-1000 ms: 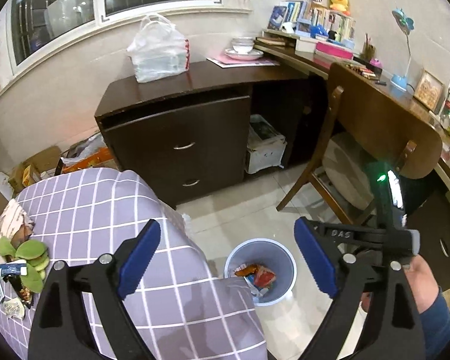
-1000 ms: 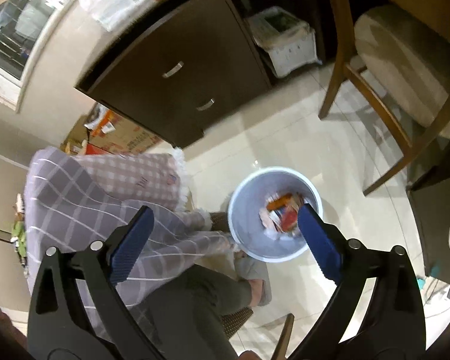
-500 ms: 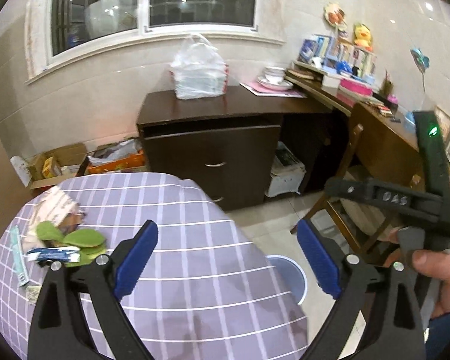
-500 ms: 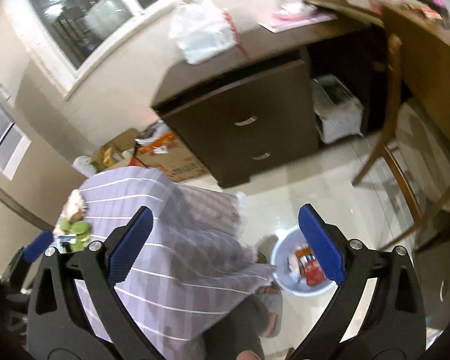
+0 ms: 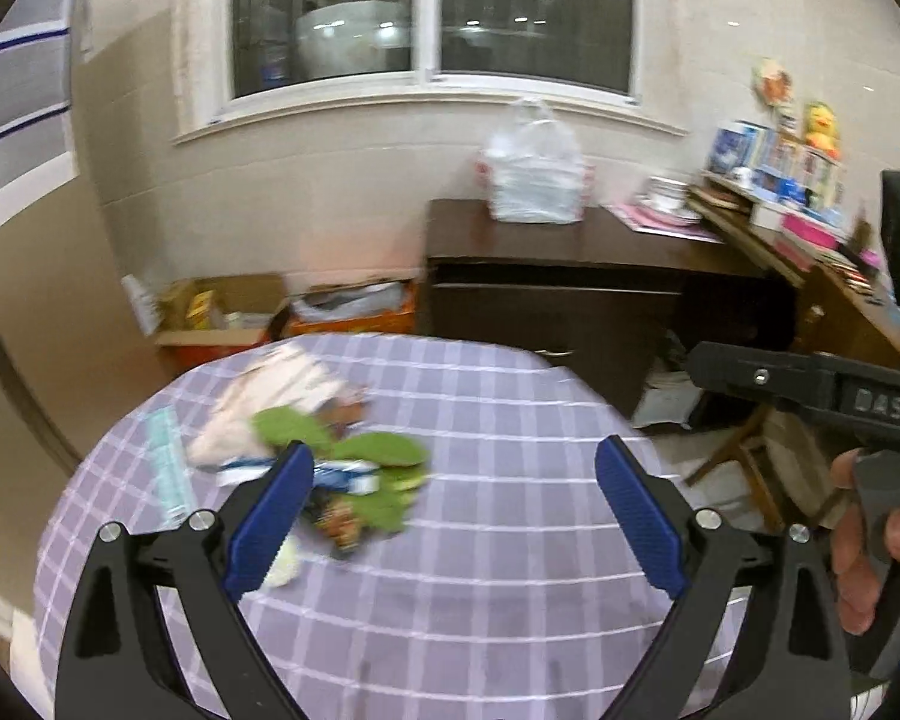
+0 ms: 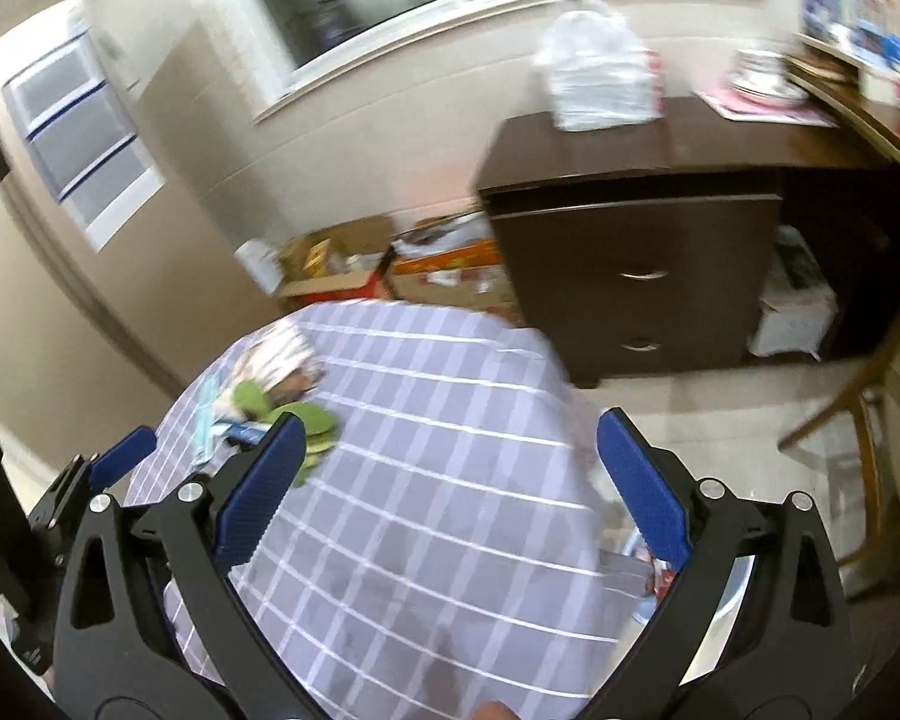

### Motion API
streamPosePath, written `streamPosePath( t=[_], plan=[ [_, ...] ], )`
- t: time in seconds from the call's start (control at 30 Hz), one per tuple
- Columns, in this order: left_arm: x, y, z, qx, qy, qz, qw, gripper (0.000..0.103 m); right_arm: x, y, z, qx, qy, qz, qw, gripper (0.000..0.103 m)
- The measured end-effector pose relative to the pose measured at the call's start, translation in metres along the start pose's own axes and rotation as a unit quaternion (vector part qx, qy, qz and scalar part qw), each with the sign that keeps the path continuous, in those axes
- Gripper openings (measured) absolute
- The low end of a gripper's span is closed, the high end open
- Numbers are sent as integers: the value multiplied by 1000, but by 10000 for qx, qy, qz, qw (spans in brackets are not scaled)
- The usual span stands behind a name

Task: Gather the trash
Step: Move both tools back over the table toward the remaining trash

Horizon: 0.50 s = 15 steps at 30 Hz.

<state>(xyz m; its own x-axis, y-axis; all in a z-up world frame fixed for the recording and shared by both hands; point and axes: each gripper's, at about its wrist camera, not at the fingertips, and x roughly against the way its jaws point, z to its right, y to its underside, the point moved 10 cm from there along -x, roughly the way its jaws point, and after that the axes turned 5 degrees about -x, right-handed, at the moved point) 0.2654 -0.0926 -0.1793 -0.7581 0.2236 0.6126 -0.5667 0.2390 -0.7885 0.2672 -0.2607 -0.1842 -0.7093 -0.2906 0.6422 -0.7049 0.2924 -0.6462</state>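
Item: round table (image 5: 510, 618) under a lilac checked cloth, now filling the lower field of both views; one second ago the left wrist camera showed only its edge with the waste bin on the floor beside it. Trash pile (image 5: 330, 468): green peel-like pieces, a blue-and-white wrapper, crumpled white paper and a small dark packet, lying together on the far left part of the cloth; formerly at the extreme left margin, it now sits near centre-left, partly behind the left gripper's left finger pad. Left gripper (image 5: 450, 510): jaws spread wide, nothing between them, held above the cloth and apart from the pile, as open as before. Right gripper (image 6: 450, 480): jaws likewise wide and empty, above the table's middle; a second ago it pointed down at the bin. Its body also shows at the right edge of the left view, a hand (image 5: 870, 546) on its trigger. Waste bin (image 6: 645, 570): only a sliver with coloured litter visible past the table's right edge. Dark wooden cabinet (image 6: 636, 252) with a white plastic bag (image 6: 600, 84) on top stands beyond, under the window. Both views are motion-blurred.
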Motion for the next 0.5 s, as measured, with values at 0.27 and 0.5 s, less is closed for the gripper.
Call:
streamPosePath(
  t=[0.27,0.5],
  plan=[
    [-1,46,-102,681,-734,-402,9942,93,-51,27,-92,944,-433,-449,9936,95],
    [-12,72,-168,1014,-1203,-684,9852,93,-106,48,-141,1865,-391,-718,9790,89]
  ],
)
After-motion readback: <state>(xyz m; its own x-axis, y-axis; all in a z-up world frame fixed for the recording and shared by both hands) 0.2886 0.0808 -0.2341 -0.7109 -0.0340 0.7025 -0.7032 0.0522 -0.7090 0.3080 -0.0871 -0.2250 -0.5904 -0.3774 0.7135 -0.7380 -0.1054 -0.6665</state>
